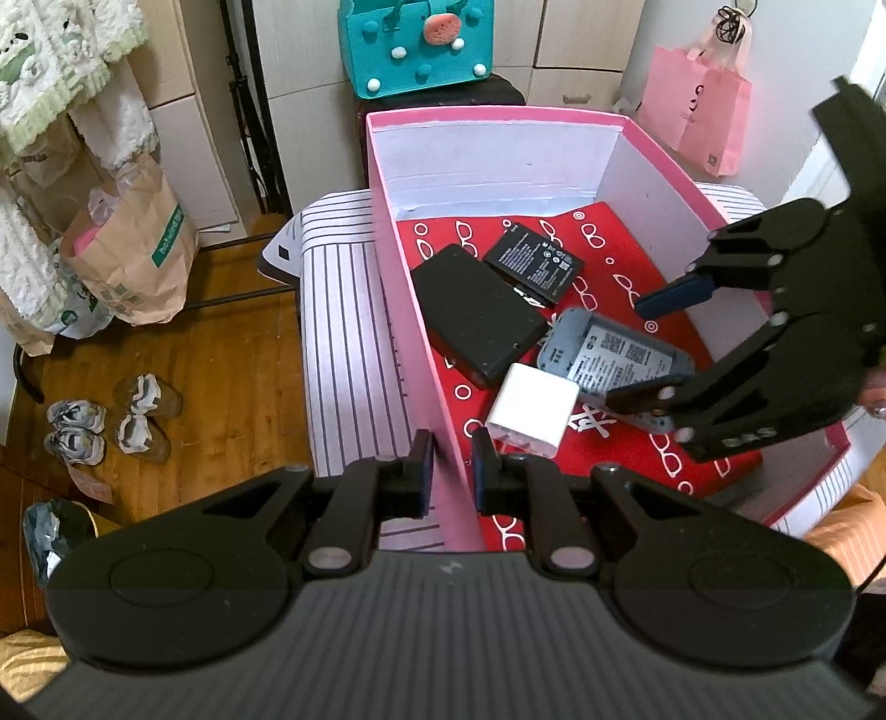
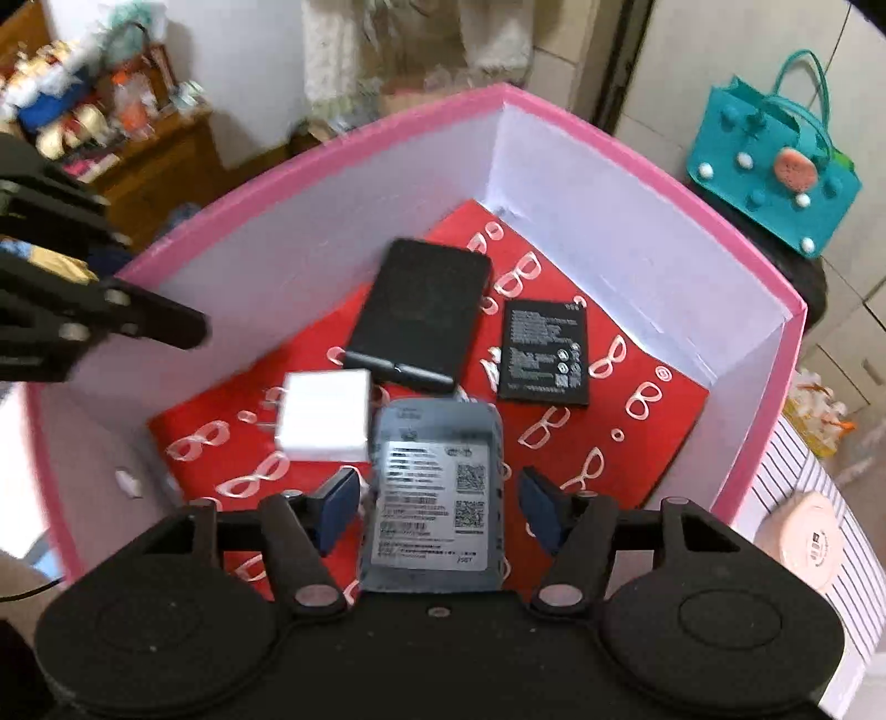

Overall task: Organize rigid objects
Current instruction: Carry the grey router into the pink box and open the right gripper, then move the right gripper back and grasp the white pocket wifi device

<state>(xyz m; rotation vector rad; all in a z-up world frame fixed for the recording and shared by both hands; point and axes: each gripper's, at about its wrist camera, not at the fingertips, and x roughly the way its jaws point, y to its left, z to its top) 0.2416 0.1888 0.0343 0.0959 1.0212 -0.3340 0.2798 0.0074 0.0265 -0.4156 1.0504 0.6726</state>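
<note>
A pink box (image 1: 498, 113) with white inner walls and a red glasses-print lining stands on a striped cloth. Inside lie a black power bank (image 1: 476, 315), a black battery (image 1: 534, 260), a white charger (image 1: 531, 410) and a grey labelled device (image 1: 614, 354). My left gripper (image 1: 454, 471) is shut on the box's near-left wall, one pad on each side. My right gripper (image 2: 437, 498) reaches down into the box (image 2: 354, 144) and stands open around the grey device (image 2: 437, 487), which lies flat with a small gap at each pad. The charger (image 2: 326, 415) lies just left of it.
The striped cloth (image 1: 349, 332) drops to a wooden floor with shoes (image 1: 105, 426) and a brown paper bag (image 1: 133, 249). A teal bag (image 1: 421, 44) stands behind the box and a pink bag (image 1: 698, 111) at back right. A round peach-coloured object (image 2: 803, 543) lies beside the box.
</note>
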